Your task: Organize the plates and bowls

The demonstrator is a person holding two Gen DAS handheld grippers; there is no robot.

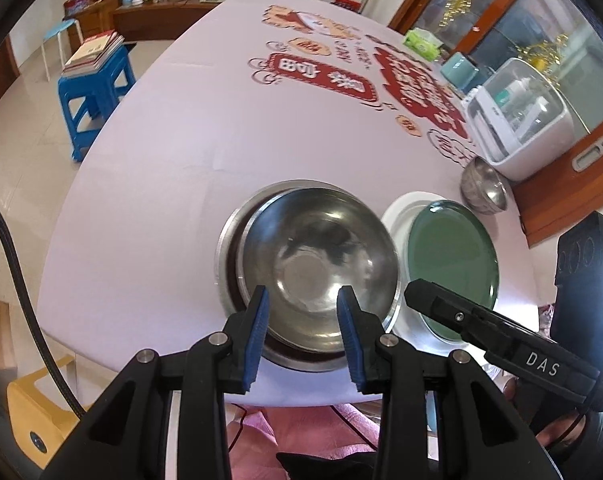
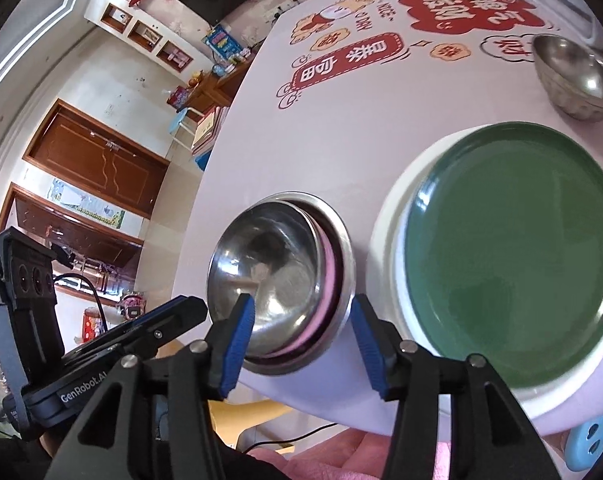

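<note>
Where steel bowl (image 1: 321,264) nests in larger bowl (image 1: 225,248), green plate (image 2: 513,256) tops white plate (image 2: 389,240)

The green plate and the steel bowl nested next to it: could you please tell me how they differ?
The green plate is flat and shallow; the nested steel bowl is deep. The plate is glossy dark green, the bowl bare mirror-like metal. The plate lies on a white plate; the bowl sits in a pink bowl inside a wider steel bowl. Both are round and empty.

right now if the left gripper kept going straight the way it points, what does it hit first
Most likely the steel bowl stacked on top of the other bowls: the left gripper points down into it, its open fingers framing the near rim. Depth is hard to judge through the fisheye, so the first contact could be the rim rather than the inside.
</note>
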